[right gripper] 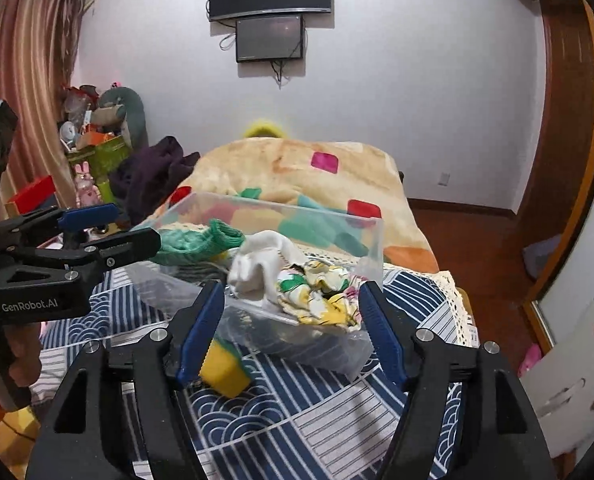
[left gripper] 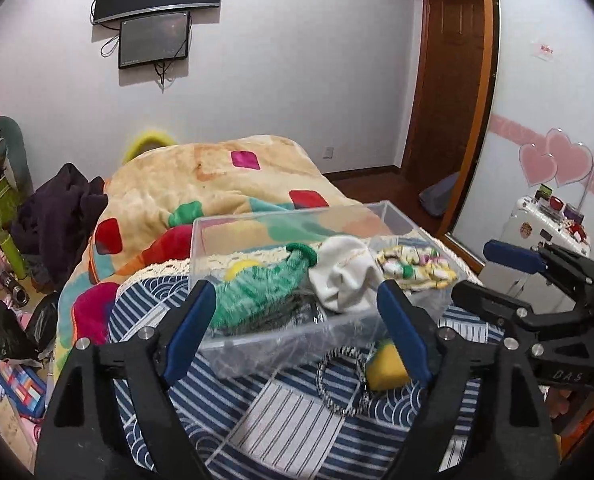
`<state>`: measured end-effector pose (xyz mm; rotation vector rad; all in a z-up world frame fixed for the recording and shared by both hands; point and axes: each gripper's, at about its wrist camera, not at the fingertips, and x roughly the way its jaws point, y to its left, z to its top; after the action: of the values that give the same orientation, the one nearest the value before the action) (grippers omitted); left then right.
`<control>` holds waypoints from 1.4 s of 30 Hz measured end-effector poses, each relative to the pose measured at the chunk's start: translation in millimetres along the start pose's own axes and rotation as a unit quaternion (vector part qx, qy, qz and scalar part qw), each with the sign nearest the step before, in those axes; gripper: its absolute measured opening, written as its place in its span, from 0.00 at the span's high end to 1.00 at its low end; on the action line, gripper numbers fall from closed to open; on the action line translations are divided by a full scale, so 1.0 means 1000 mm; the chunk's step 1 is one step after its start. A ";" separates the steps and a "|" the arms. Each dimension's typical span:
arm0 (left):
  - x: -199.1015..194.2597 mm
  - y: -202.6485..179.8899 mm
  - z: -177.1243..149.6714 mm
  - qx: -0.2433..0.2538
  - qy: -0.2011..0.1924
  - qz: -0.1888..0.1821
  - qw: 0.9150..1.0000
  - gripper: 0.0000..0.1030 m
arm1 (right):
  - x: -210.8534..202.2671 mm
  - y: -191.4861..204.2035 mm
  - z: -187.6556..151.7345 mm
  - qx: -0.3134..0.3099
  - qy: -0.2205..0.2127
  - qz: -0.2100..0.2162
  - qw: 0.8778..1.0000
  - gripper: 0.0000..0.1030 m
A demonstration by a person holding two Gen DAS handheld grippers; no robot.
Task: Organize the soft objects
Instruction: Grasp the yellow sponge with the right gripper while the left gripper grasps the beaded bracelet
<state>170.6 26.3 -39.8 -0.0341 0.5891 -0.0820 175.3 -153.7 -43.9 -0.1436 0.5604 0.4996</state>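
A clear plastic bin (left gripper: 393,216) (right gripper: 373,236) sits on a blue patterned cloth (left gripper: 281,408) (right gripper: 321,420). In it lie a green knitted sock (left gripper: 257,296) (right gripper: 193,244), a white sock (left gripper: 345,276) (right gripper: 257,268) and a floral cloth (left gripper: 417,268) (right gripper: 325,296). A yellow sponge (left gripper: 387,372) (right gripper: 225,372) and a black-and-white hair band (left gripper: 337,384) lie on the cloth before the bin. My left gripper (left gripper: 297,336) (right gripper: 109,232) is open and empty at the bin's near wall. My right gripper (right gripper: 289,336) (left gripper: 485,268) is open and empty near the bin's right end.
A colourful blanket (left gripper: 225,188) (right gripper: 317,176) covers the bed behind the bin, with dark clothing (left gripper: 57,208) at its left. Clutter fills the floor at the left (left gripper: 1,320). Two screens (left gripper: 157,12) hang on the wall. A wooden door (left gripper: 445,100) and a white cabinet (left gripper: 537,224) stand at the right.
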 end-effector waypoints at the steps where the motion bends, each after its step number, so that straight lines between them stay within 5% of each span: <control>1: -0.001 0.000 -0.004 0.003 0.002 0.003 1.000 0.17 | 0.000 0.001 0.000 0.001 -0.001 0.004 1.000 0.35; 10: 0.008 0.004 -0.046 0.002 0.053 0.005 0.999 0.12 | 0.020 0.027 -0.024 -0.008 0.037 0.039 0.999 0.35; 16: 0.032 0.002 -0.061 0.017 0.092 -0.001 0.996 0.35 | 0.036 0.035 -0.034 -0.021 0.064 0.049 0.997 0.36; 23: 0.065 -0.002 -0.060 -0.005 0.139 -0.043 0.989 0.63 | 0.051 0.033 -0.041 -0.020 0.096 0.065 0.993 0.67; 30: 0.086 -0.014 -0.063 0.029 0.159 -0.027 0.986 0.78 | 0.037 0.031 -0.045 -0.020 0.075 0.069 0.995 0.70; 32: 0.083 -0.018 -0.063 0.035 0.151 -0.028 0.987 0.94 | 0.035 0.027 -0.046 -0.015 0.071 0.067 0.995 0.70; 42: 0.051 -0.024 -0.065 0.035 0.121 -0.024 0.992 0.95 | 0.020 0.012 -0.039 0.011 0.047 0.065 0.997 0.70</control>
<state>174.9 -2.7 -121.1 0.0303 0.8270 -0.1546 165.4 -145.2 -87.8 -0.1114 0.6700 0.6156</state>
